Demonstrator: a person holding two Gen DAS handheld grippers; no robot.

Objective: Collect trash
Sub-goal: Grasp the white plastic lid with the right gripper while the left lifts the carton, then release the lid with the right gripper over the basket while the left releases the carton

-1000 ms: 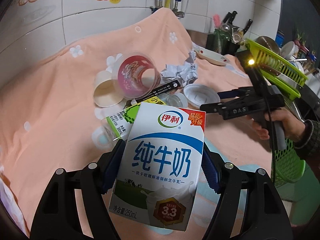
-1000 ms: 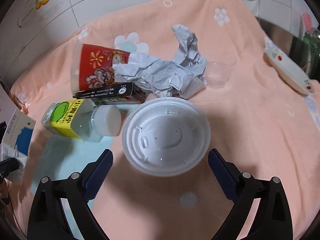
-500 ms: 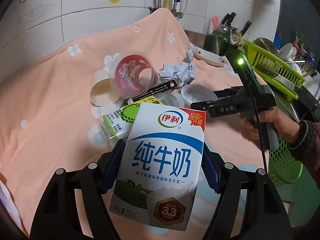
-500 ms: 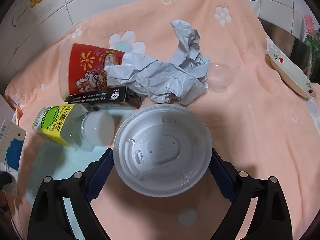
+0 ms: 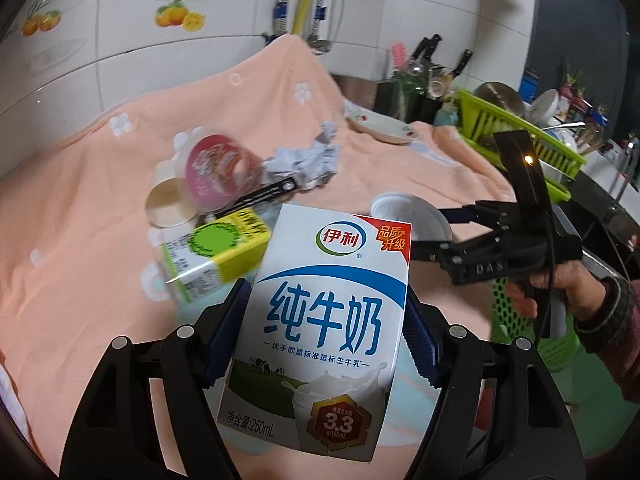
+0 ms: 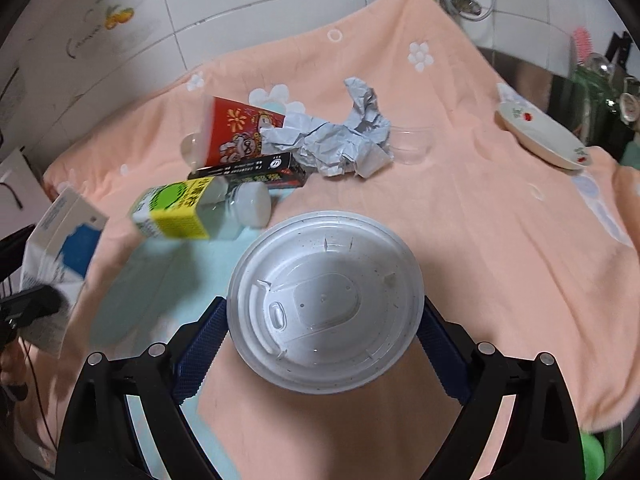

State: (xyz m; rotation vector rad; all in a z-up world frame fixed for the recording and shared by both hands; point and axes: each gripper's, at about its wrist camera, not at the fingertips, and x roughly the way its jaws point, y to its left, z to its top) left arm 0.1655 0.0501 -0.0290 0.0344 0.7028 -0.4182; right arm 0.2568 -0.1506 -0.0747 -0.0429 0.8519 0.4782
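Milk carton point(image 5: 320, 316) sits pinched in the left gripper point(image 5: 320, 332), while the right gripper point(image 6: 324, 328) clamps a white lid point(image 6: 325, 306) over the cloth point(image 6: 500, 232).

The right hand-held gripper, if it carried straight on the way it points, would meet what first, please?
Likely the crumpled grey-white paper wad, beyond the round white plastic lid that the right hand-held gripper holds; depth is unclear.

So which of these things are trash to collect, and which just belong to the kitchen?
Trash:
milk carton in left gripper
plastic lid between right gripper fingers
crumpled paper
red cup
yellow-labelled bottle
black box

Kitchen things:
plate
green dish rack
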